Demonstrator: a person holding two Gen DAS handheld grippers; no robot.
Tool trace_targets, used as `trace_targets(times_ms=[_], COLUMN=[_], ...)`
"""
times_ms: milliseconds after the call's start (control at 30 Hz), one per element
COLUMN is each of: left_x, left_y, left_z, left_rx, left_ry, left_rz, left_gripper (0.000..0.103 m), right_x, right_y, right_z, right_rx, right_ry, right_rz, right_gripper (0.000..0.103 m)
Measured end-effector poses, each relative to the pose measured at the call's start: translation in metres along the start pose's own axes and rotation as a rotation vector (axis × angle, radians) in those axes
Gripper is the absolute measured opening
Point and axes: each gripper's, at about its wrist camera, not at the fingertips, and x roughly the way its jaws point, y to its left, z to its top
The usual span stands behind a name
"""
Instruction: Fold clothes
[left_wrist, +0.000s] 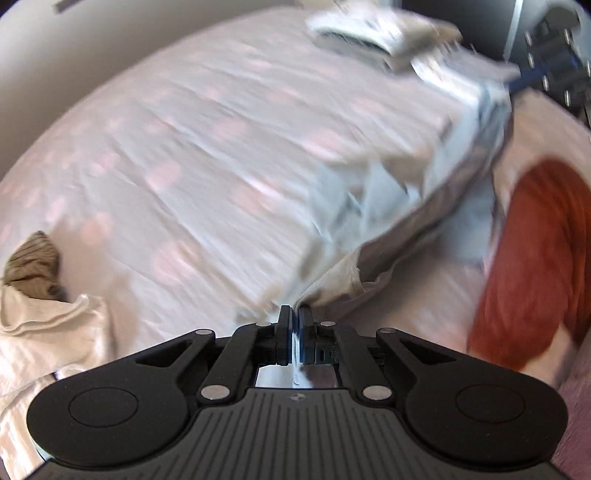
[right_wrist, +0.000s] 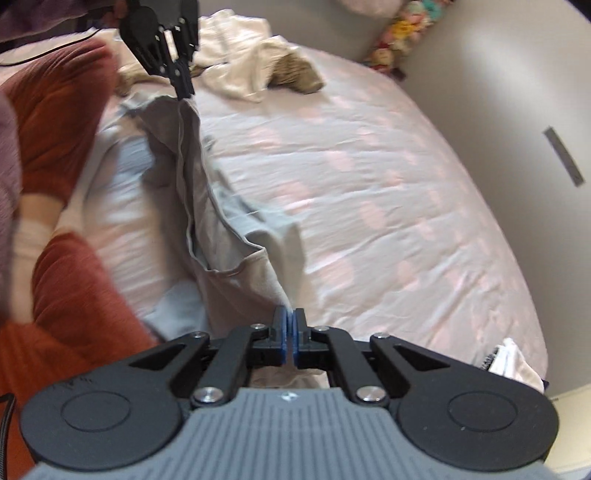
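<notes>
A light grey garment (left_wrist: 399, 192) hangs stretched between my two grippers above the bed. My left gripper (left_wrist: 294, 314) is shut on one end of it. In the right wrist view the garment (right_wrist: 221, 236) runs from my right gripper (right_wrist: 290, 317), shut on its near end, up to the left gripper (right_wrist: 184, 92), which pinches the far end. My right gripper also shows at the top right of the left wrist view (left_wrist: 517, 83). The cloth sags and bunches in the middle.
The bed (right_wrist: 369, 206) has a white sheet with pale pink spots. A heap of white and brown clothes (right_wrist: 258, 70) lies at its far side, also at lower left in the left wrist view (left_wrist: 33, 280). Folded clothes (left_wrist: 380, 33) lie at the far end. The person's rust-red trousers (right_wrist: 62, 122) are beside the bed.
</notes>
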Motion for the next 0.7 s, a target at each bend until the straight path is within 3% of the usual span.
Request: trace_targets(times_ms=[133, 267, 367, 500, 700], left_x=[0.001, 0.02, 0.035, 0.046, 0.056], left_y=[0.016, 0.012, 0.013, 0.019, 0.028], left_z=[0.035, 0.027, 0.026, 0.017, 0.012], left_rx=[-0.022, -0.088, -0.126, -0.193, -0.251], left_ry=[-0.038, -0.017, -0.012, -0.011, -0.046], left_rz=[0.079, 0.166, 0.181, 0.207, 0.221], left_gripper=[0.001, 0.001, 0.001, 0.001, 0.001], right_x=[0.001, 0.017, 0.042, 0.071, 0.083], right_y=[0.013, 0.046, 0.062, 0.052, 0.019], right_z=[0.004, 0.006, 0.003, -0.002, 0.001], right_rx=[0.005, -0.045, -0.065, 0.005, 0.149], right_ry=[-0.031, -0.009, 0.026, 0.052, -0.015], right_rz=[0.077, 0.139, 0.087, -0.025, -0.106], right_gripper=[0.003, 0.003, 0.003, 0.003, 0.003])
